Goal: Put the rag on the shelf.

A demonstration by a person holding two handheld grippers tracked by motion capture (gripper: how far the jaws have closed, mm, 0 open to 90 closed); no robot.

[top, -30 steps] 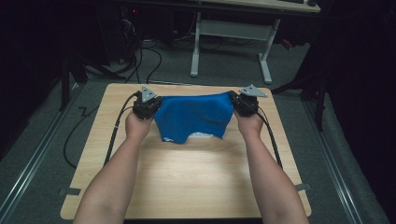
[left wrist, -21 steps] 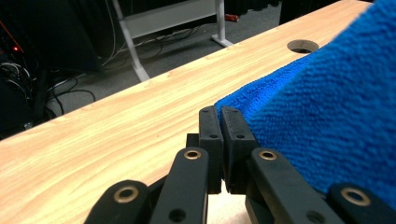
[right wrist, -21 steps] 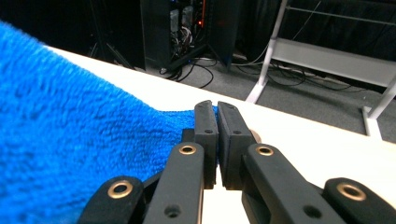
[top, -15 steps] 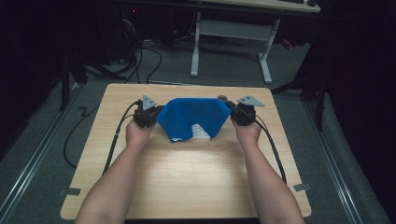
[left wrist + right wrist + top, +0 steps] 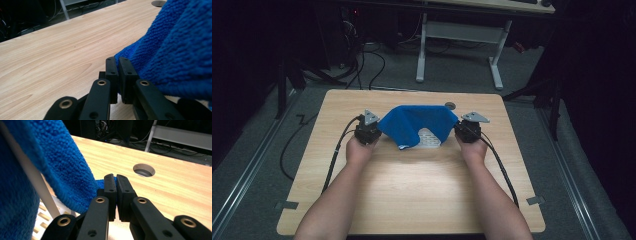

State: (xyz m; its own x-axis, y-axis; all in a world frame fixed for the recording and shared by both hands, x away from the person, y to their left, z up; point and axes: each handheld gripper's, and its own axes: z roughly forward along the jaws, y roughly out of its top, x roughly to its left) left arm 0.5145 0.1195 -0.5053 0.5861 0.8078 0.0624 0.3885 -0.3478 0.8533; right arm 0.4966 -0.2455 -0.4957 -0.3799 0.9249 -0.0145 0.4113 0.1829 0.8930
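Two claws, left (image 5: 373, 131) and right (image 5: 460, 129), each pinch a corner of the blue cloth (image 5: 414, 122), spreading it over the white basket (image 5: 428, 138).

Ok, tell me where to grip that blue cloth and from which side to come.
Grip the blue cloth at its two end corners, one from each side, jaws level with the table. It is soft and drapes over a white slatted thing, so only the thin hems fit between jaws. The left gripper and right gripper already pinch those corners.
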